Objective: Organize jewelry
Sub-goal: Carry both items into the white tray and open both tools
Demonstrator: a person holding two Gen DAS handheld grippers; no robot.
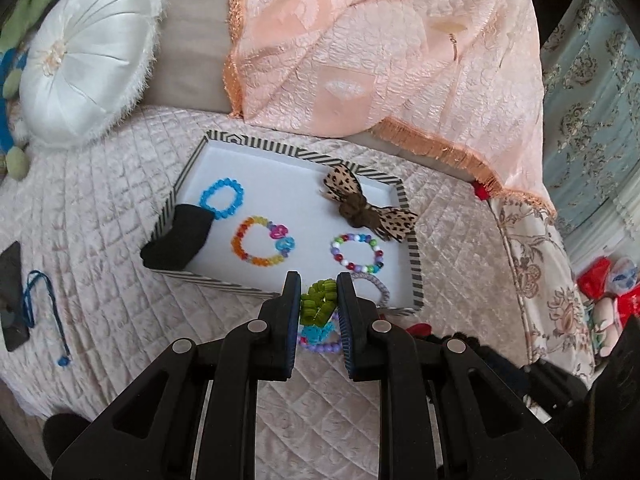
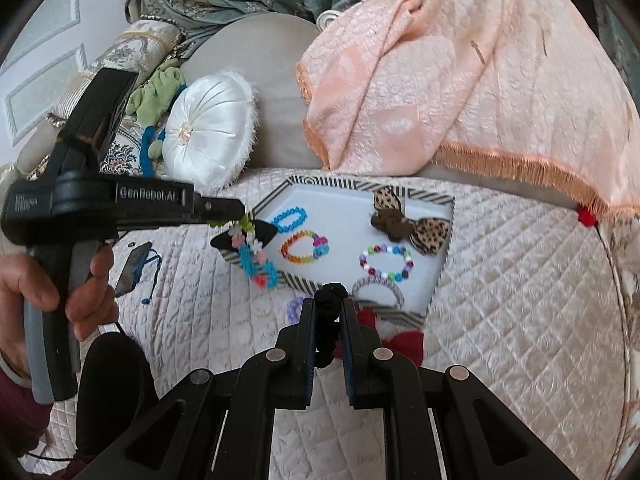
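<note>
A striped tray [image 1: 415, 264] [image 2: 442, 266] lies on the quilted bed. In it lie a blue bead bracelet [image 1: 222, 199], a rainbow bracelet [image 1: 262, 241], a multicolour bead bracelet [image 1: 359, 253], a leopard bow [image 1: 362, 208], a grey hair tie [image 1: 378, 286] and a black item [image 1: 176, 242]. My left gripper [image 1: 319, 286] is shut on a green and blue bead bracelet [image 1: 318, 304], held just before the tray's near edge; it hangs in the right wrist view [image 2: 254, 256]. My right gripper [image 2: 328, 308] is shut on a black hair tie [image 2: 327, 326] near the tray's front.
A purple bead bracelet [image 1: 320, 347] [image 2: 295, 307] and a red item [image 2: 400, 340] lie on the bed before the tray. A white round cushion [image 1: 86, 60], a peach throw [image 1: 380, 52], and a phone with blue cord [image 1: 12, 296] lie around.
</note>
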